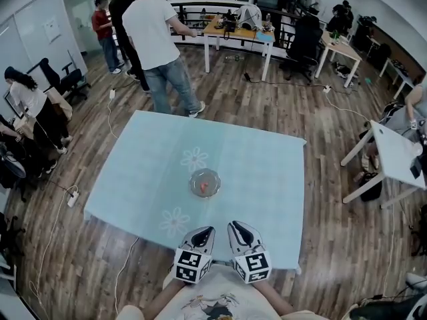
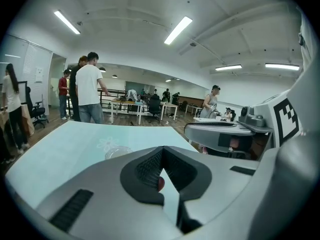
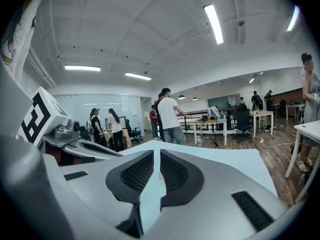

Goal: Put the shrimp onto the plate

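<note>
A clear glass plate (image 1: pixel 205 182) sits in the middle of the table (image 1: pixel 267 179), which is covered with a light blue cloth. A small red-pink shrimp (image 1: pixel 203 188) lies on the plate. Both grippers hover side by side over the table's near edge, well short of the plate. My left gripper (image 1: pixel 202 233) is shut with nothing in it. In the left gripper view the plate (image 2: pixel 116 153) shows just left of the gripper (image 2: pixel 161 152), and a bit of the red shrimp (image 2: pixel 160 184) peeks through the gap under the tips. My right gripper (image 1: pixel 239 230) (image 3: pixel 159 156) is shut and empty.
A person in a white shirt (image 1: pixel 159 39) stands just past the table's far edge, with others behind. A white side table (image 1: pixel 393 155) is to the right. Desks (image 1: pixel 237 35) and office chairs (image 1: pixel 67 79) fill the back. A cable and power strip (image 1: pixel 72 197) lie on the floor at left.
</note>
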